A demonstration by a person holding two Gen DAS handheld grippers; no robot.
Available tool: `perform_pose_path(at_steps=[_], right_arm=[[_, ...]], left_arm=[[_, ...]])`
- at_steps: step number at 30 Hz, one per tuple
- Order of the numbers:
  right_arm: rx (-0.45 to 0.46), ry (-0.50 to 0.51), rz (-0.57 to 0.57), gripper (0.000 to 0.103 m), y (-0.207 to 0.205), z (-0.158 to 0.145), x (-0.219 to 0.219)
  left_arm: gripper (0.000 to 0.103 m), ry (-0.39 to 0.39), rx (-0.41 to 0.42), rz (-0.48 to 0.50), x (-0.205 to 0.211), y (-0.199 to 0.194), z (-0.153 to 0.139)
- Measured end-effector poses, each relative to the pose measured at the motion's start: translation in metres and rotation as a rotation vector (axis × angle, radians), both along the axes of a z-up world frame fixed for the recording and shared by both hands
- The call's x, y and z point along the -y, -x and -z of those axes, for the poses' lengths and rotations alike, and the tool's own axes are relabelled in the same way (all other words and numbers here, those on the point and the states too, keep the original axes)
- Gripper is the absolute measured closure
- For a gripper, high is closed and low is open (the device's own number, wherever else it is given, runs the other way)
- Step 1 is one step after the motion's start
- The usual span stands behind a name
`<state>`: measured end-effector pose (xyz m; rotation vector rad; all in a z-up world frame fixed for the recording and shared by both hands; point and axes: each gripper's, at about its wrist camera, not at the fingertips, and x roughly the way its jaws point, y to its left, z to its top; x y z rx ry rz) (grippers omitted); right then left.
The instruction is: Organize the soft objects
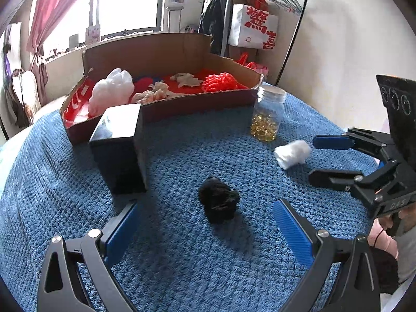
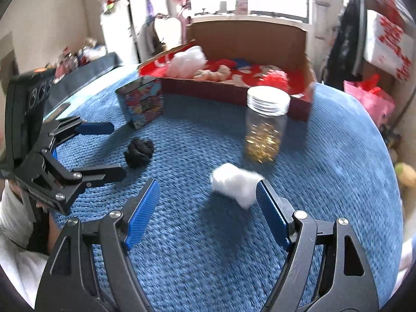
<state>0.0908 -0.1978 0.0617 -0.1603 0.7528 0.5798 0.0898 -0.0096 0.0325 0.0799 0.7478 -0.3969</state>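
A black fuzzy ball (image 1: 218,199) lies on the blue knitted blanket (image 1: 182,156), just ahead of my open, empty left gripper (image 1: 205,221); it also shows in the right wrist view (image 2: 139,152). A white cotton wad (image 2: 235,183) lies just ahead of my open, empty right gripper (image 2: 208,202), near its right finger; it also shows in the left wrist view (image 1: 292,153). The right gripper (image 1: 316,157) is seen at the right of the left wrist view, and the left gripper (image 2: 114,150) at the left of the right wrist view. A cardboard box (image 1: 169,52) at the back holds several soft things, white, red and beige.
A dark tin box (image 1: 119,143) stands in front of the cardboard box; its printed side shows in the right wrist view (image 2: 141,101). A clear jar with yellow beads (image 1: 267,114) stands to the right (image 2: 265,124). A clothes rack (image 1: 260,13) and bags stand behind.
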Motion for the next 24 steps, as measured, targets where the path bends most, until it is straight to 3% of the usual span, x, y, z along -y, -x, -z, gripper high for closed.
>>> perform_pose_path(at_steps=[5, 8, 11, 13, 14, 15, 16, 20, 24], right_arm=[[-0.016, -0.061, 0.060, 0.027, 0.002, 0.002, 0.020], [-0.003, -0.026, 0.088, 0.027, -0.006, 0.004, 0.019], [-0.020, 0.006, 0.127, 0.027, -0.021, 0.011, 0.016], [-0.036, 0.000, 0.133, 0.027, -0.030, 0.016, 0.015], [-0.044, 0.005, 0.141, 0.033, -0.035, 0.018, 0.013], [-0.050, 0.008, 0.147, 0.042, -0.039, 0.019, 0.012], [-0.060, 0.003, 0.147, 0.067, -0.042, 0.020, 0.011], [-0.066, -0.034, 0.113, 0.074, -0.044, 0.019, 0.008], [-0.054, -0.059, 0.096, 0.074, -0.034, 0.013, 0.008]], left_arm=[[0.004, -0.016, 0.003, 0.005, 0.006, -0.003, 0.001], [0.010, -0.024, -0.007, -0.003, 0.009, -0.009, 0.002], [0.018, -0.024, -0.028, -0.015, 0.012, -0.015, 0.006], [0.033, -0.025, -0.047, -0.009, 0.015, -0.019, 0.009], [0.038, -0.025, -0.059, 0.001, 0.017, -0.021, 0.011], [0.053, -0.024, -0.068, 0.008, 0.018, -0.022, 0.012], [0.070, -0.024, -0.084, 0.015, 0.020, -0.023, 0.015], [0.070, -0.007, -0.074, 0.023, 0.018, -0.020, 0.012], [0.070, 0.022, -0.070, 0.038, 0.015, -0.013, 0.006]])
